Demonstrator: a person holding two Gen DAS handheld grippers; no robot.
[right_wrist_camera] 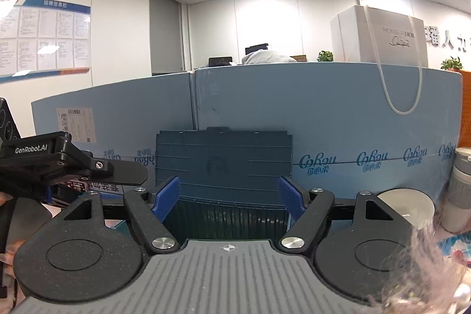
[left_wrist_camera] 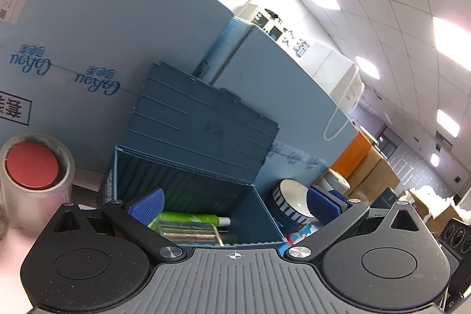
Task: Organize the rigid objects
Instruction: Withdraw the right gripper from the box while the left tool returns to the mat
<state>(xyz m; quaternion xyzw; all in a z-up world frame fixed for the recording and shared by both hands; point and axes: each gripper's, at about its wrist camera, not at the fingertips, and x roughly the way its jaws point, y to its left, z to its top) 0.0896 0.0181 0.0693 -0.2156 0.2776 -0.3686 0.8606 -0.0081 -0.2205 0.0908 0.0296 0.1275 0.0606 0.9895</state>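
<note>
A dark teal storage box stands open, its lid leaning back against a blue cardboard wall. Inside lie a green tube and a clear case. My left gripper is open just in front of the box, nothing between its blue pads. In the right wrist view the same box and lid sit straight ahead. My right gripper is open over the box's near rim and holds nothing. The left gripper's black body shows at the left.
A roll of clear tape with a red core stands at the left. A black-and-white striped bowl sits right of the box. A white bowl and a grey-white cup stand at the right. Blue cartons wall off the back.
</note>
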